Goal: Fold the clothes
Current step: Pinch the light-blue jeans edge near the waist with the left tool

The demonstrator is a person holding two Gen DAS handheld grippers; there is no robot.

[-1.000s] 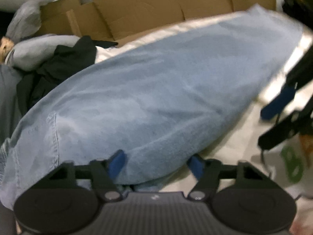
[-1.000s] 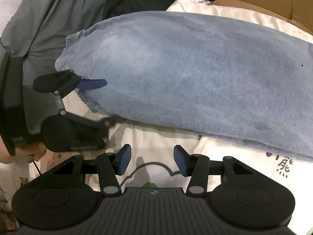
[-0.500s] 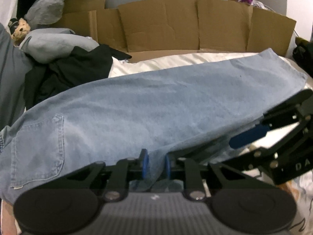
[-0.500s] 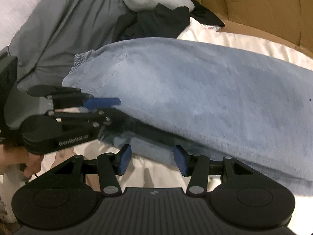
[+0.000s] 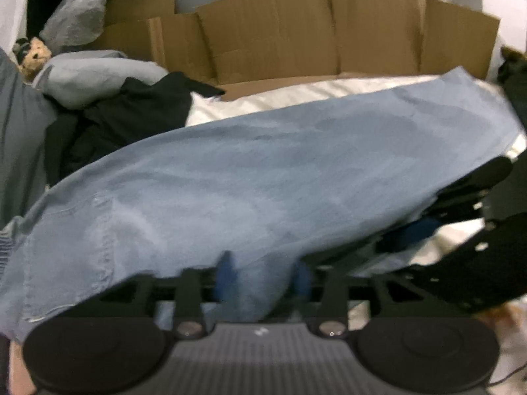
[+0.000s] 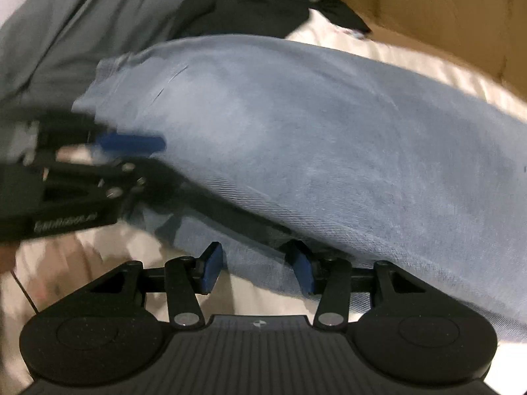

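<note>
Left wrist view shows the light blue jeans (image 5: 280, 177) lying lengthwise across the white bedsheet (image 5: 296, 98), waistband toward 9 o'clock and hem toward 2 o'clock, laid out flat for folding. The left gripper (image 5: 263, 275) has just been opening; its jaws stand apart astride a bunched near edge, apparently not pinching it, though blur makes this uncertain. The right gripper (image 6: 255, 266) stands moderately wide with the lower denim edge between its jaws, placed to take hold. At 12 o'clock a flattened cardboard box (image 5: 329, 33) walls the bed; nothing is seen inside. Dark clothes (image 5: 131, 115) are piled at 10 o'clock.
</note>
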